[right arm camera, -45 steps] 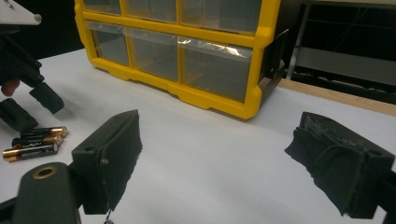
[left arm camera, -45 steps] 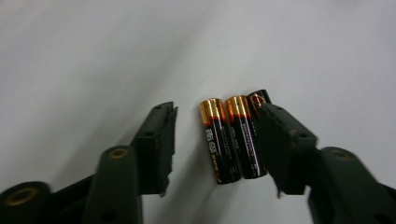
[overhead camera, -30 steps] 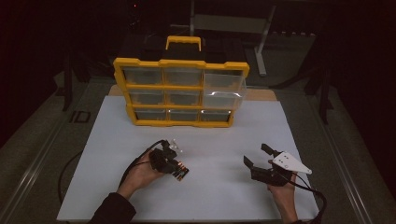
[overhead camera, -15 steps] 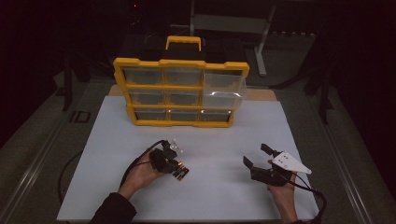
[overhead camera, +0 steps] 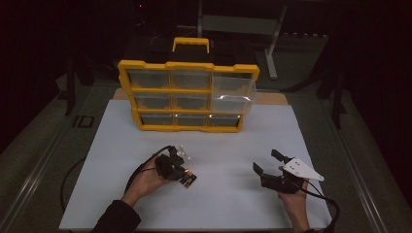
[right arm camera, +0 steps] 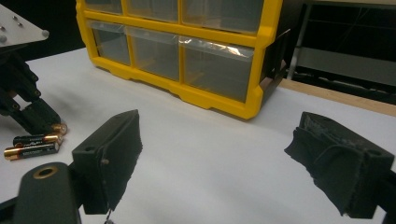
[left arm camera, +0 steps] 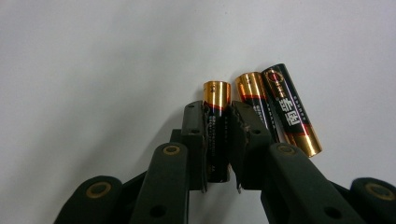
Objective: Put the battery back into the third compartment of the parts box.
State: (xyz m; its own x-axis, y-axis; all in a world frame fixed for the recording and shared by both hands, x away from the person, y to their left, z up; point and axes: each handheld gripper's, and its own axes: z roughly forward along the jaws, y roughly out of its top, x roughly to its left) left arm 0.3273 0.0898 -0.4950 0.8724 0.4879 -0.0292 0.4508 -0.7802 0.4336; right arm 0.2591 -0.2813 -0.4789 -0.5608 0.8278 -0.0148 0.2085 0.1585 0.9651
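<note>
Left gripper view: left gripper jaws clamp one battery; right gripper wide.

rightmost battery: large pale characters run along its black sleeve, not latin letters, below a round red emblem near the gold cap
middle battery: small print, too fine to read
gripped battery: a thin line of small print, unreadable
yellow drawer cabinet: no labels readable

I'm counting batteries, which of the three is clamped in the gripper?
The leftmost battery in the left gripper view; the other two batteries lie free beside its jaw.
</note>
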